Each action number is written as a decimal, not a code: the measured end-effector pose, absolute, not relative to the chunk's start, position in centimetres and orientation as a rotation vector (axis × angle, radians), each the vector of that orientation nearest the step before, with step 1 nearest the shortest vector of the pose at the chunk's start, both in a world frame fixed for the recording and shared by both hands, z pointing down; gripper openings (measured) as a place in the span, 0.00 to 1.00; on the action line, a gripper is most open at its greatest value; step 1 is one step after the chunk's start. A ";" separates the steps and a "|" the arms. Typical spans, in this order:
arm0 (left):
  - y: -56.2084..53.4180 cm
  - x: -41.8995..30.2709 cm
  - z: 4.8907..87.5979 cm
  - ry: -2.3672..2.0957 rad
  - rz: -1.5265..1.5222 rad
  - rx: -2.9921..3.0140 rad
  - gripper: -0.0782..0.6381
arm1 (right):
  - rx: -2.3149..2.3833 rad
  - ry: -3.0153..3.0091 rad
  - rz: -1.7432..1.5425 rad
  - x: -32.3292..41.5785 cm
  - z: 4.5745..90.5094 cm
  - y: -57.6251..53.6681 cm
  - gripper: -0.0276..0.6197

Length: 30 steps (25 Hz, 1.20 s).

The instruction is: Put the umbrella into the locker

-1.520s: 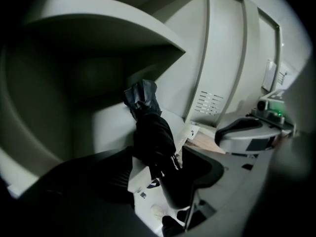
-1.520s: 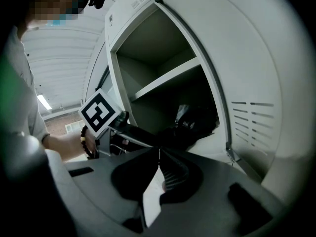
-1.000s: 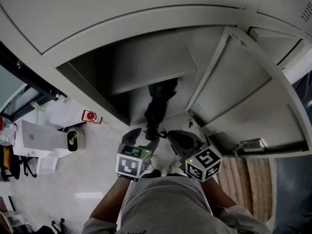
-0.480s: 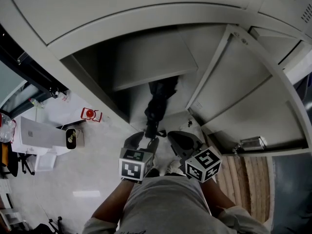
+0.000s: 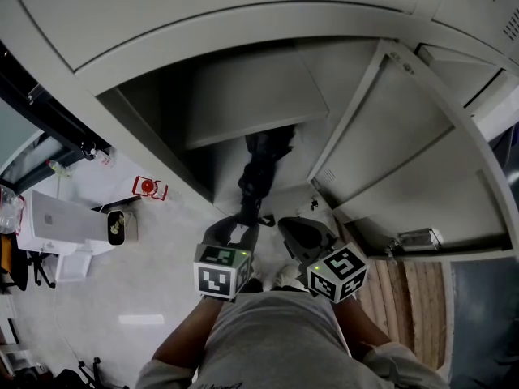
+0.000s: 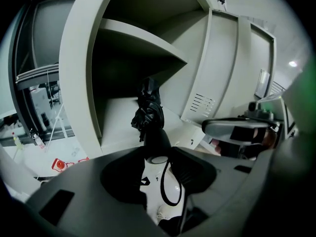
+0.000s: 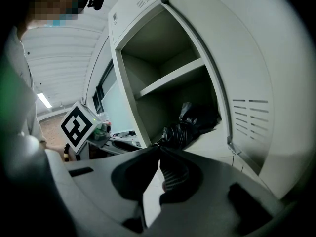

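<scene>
**Left gripper clamped on umbrella handle at the locker mouth**

Left gripper (image 5: 237, 232) has its two jaws pressed on either side of the umbrella's handle (image 6: 157, 141), and the left gripper view shows the round butt end sitting right between them. Right gripper (image 5: 304, 235) hangs just beside it to the right, jaw tips touching each other with nothing between them (image 7: 159, 151).

Ahead stands the grey locker (image 5: 243, 31), wide open, with its door (image 5: 405, 136) swung out to the right. A shelf (image 5: 259, 104) splits the inside, and the black folded umbrella (image 5: 261, 168) lies in the compartment under that shelf. Its bundled canopy (image 6: 148, 110) rests on the compartment floor, well inside. The handle end points out past the front edge, straight into the left gripper.

A thin black wrist strap (image 6: 170, 181) loops down from the handle between the jaws.
</scene>
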<state>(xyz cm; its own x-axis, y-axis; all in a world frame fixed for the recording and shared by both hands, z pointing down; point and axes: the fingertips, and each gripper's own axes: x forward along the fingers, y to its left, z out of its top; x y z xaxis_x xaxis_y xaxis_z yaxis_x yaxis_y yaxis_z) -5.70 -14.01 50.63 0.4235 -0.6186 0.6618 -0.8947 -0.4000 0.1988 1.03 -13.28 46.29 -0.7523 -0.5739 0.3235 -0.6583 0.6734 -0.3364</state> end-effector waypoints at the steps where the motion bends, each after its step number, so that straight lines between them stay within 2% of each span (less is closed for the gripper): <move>1: -14.2 -5.7 50.6 -1.277 0.677 2.146 0.36 | 1.002 -2.696 0.651 1.0 46.3 -13.3 0.09; 30: -21.9 -5.1 50.7 -1.333 0.704 2.137 0.36 | 1.010 -2.686 0.668 0.9 46.6 -13.2 0.09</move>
<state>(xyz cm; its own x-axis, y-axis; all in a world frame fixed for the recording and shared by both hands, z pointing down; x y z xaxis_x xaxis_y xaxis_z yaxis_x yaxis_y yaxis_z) -5.06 -21.86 50.73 0.3807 -0.6416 0.6659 -0.9118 -0.3804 0.1547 0.93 -13.16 46.59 -0.7484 -0.5750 0.3305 -0.6628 0.6655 -0.3431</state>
